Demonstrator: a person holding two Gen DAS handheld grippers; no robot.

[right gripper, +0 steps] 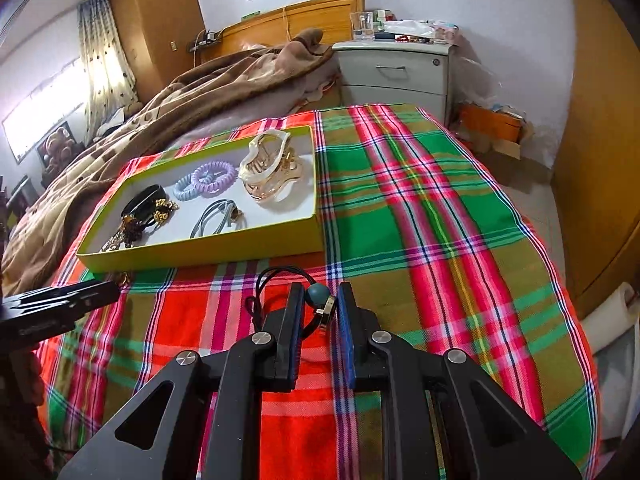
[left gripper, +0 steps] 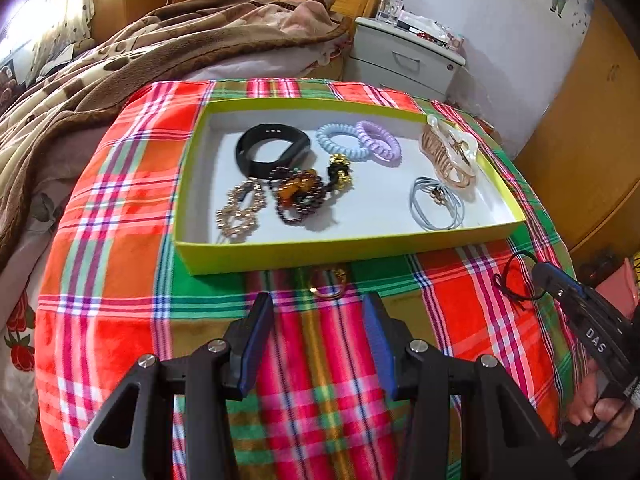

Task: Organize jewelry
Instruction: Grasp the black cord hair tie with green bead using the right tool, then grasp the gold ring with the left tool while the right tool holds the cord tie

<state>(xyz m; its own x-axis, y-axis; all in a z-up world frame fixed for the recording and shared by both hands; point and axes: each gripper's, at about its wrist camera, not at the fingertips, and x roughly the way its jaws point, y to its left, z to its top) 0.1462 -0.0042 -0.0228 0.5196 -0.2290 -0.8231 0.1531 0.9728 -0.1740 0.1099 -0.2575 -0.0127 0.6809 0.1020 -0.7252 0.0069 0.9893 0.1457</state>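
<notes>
A yellow-green box (left gripper: 320, 249) (right gripper: 208, 250) sits on the plaid cloth and holds a black band (left gripper: 272, 152), blue and purple coil hair ties (left gripper: 360, 140), bead bracelets (left gripper: 296, 196), a grey hair tie (left gripper: 436, 204) and a cream hair claw (left gripper: 452, 152) (right gripper: 268, 172). A gold ring (left gripper: 328, 282) lies on the cloth just in front of the box. My left gripper (left gripper: 318, 312) is open, just short of the ring. My right gripper (right gripper: 318, 304) is shut on a black cord hair tie with a teal bead (right gripper: 318, 294); its loop also shows in the left wrist view (left gripper: 516, 280).
The plaid cloth (right gripper: 420, 208) covers a rounded table. A bed with a brown blanket (left gripper: 120, 64) lies behind and left. A grey nightstand (right gripper: 396, 72) stands at the back. A wooden wardrobe (right gripper: 600, 160) is on the right.
</notes>
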